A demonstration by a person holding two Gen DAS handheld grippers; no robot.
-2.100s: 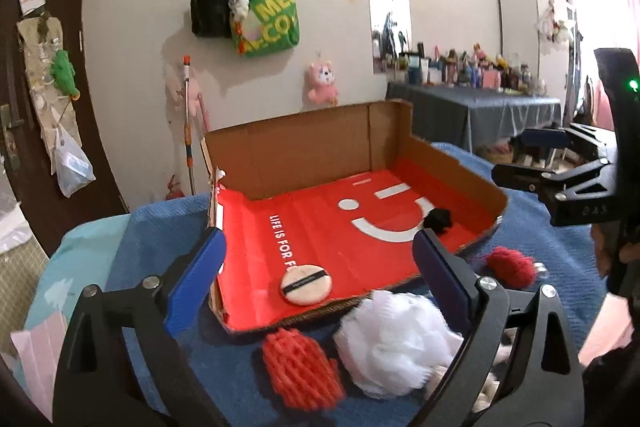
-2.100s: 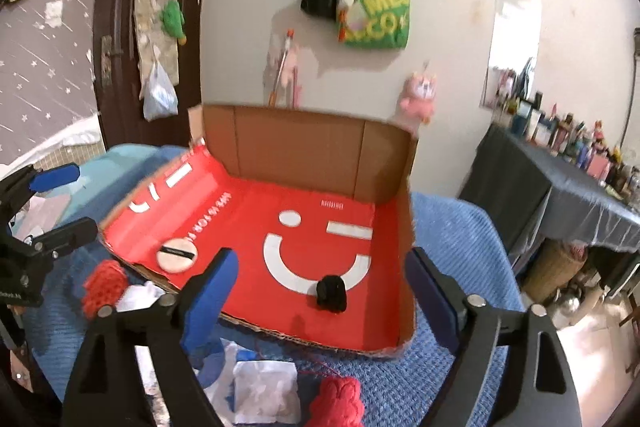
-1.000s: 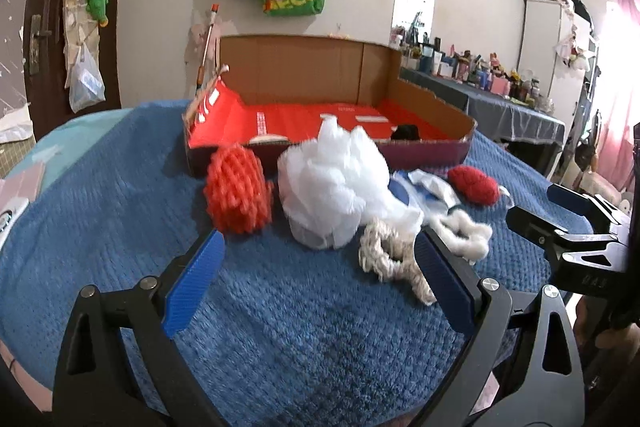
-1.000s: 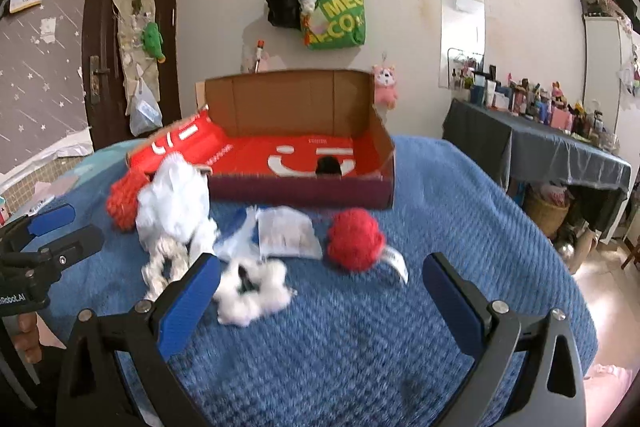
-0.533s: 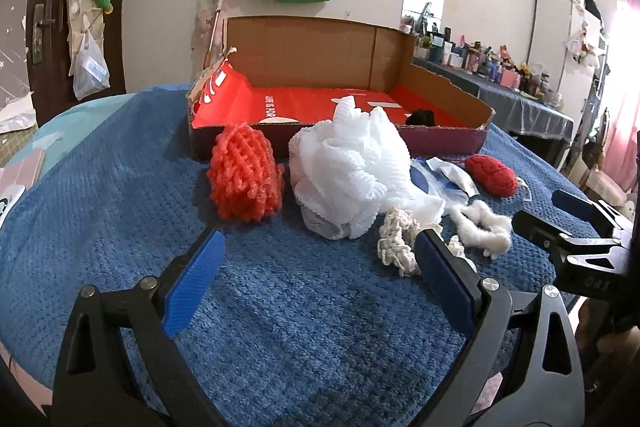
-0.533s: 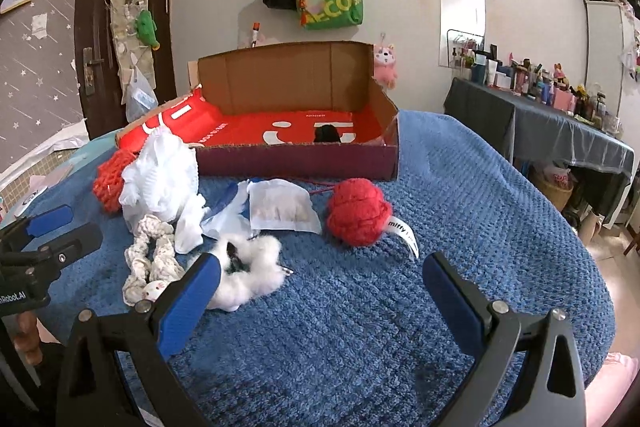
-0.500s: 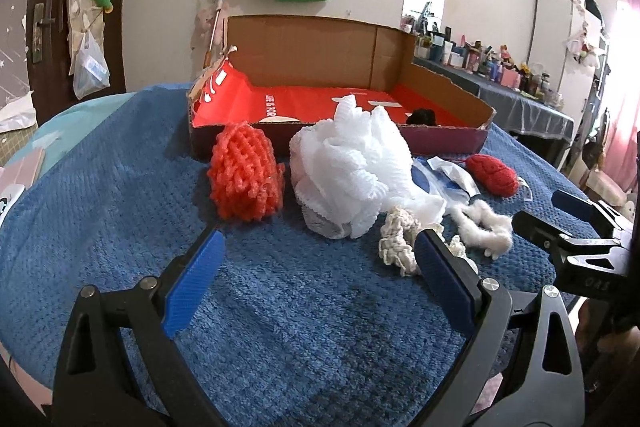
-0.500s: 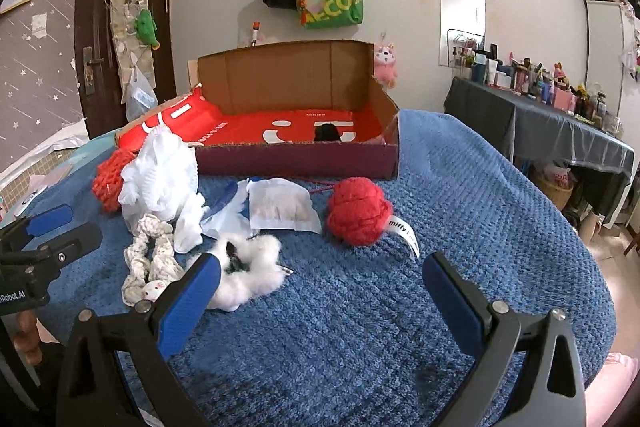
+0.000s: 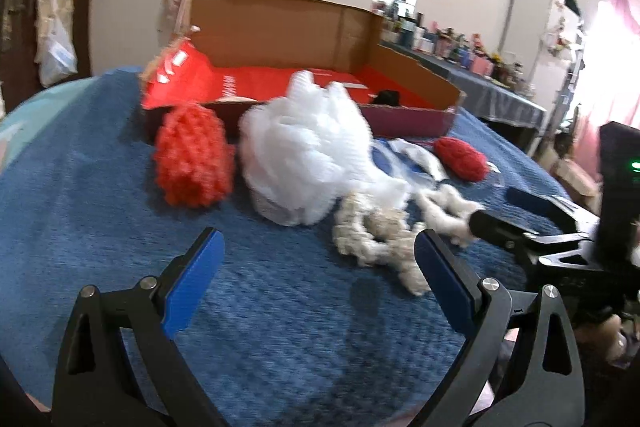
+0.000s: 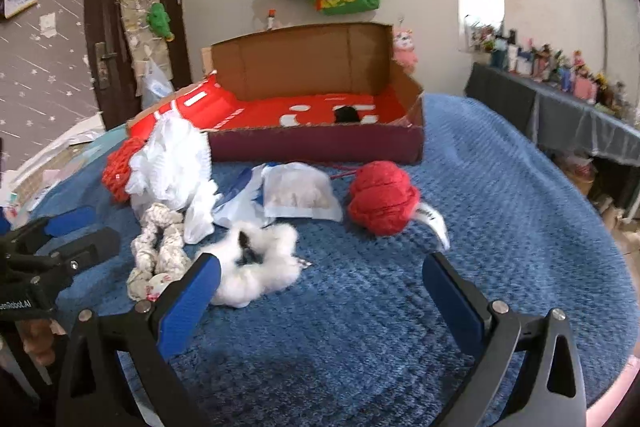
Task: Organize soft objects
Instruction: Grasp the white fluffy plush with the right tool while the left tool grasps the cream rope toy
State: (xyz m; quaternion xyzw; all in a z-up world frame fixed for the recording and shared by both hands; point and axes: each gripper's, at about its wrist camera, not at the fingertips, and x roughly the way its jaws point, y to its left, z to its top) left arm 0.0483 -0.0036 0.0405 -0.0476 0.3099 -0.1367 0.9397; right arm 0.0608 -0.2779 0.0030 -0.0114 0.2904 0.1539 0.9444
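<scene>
Right wrist view: the right gripper (image 10: 320,291) hangs spread and empty over bare blue blanket (image 10: 500,187), near the fluffy scrunchie (image 10: 256,263) and red yarn (image 10: 382,197). Left gripper (image 9: 318,275), also spread and empty, faces the white pouf (image 9: 308,151) and red sponge (image 9: 192,155). Everything lies clustered just before the box (image 10: 316,143), likely for short lifts over its low near wall; its floor is mostly free.

Bare blue blanket (image 10: 500,227) right of red yarn (image 10: 382,197); soft clutter (image 10: 256,259) crowds left.
</scene>
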